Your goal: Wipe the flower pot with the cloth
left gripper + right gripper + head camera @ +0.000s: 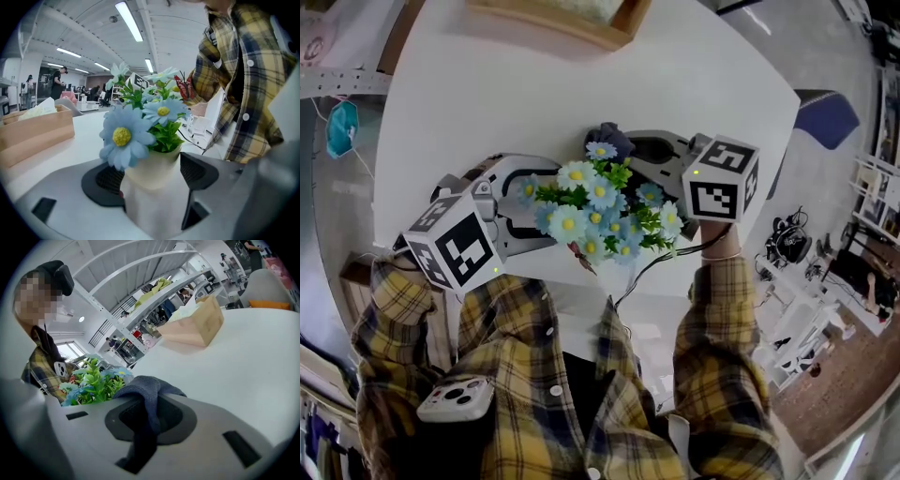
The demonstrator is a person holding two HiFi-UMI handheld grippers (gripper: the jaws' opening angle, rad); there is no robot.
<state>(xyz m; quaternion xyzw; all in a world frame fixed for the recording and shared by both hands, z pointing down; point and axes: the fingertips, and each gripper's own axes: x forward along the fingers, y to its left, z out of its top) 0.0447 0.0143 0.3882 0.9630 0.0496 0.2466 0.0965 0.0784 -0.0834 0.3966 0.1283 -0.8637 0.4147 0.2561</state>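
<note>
A cream flower pot (154, 187) full of blue daisies (598, 208) stands upright between the jaws of my left gripper (152, 180), which is shut on it. In the head view the left gripper (530, 211) reaches in from the left and the blooms hide the pot. My right gripper (147, 420) is shut on a dark blue-grey cloth (145, 394), whose bunched end sticks out past the jaws. In the head view the right gripper (628, 150) sits just behind and right of the flowers, with the cloth (614, 139) showing above them.
A wooden tissue box (562, 19) stands at the far edge of the round white table (469, 103); the same box (192, 326) shows in the right gripper view. A thin black cable (652, 267) trails off the table's near edge. My plaid sleeves are close below.
</note>
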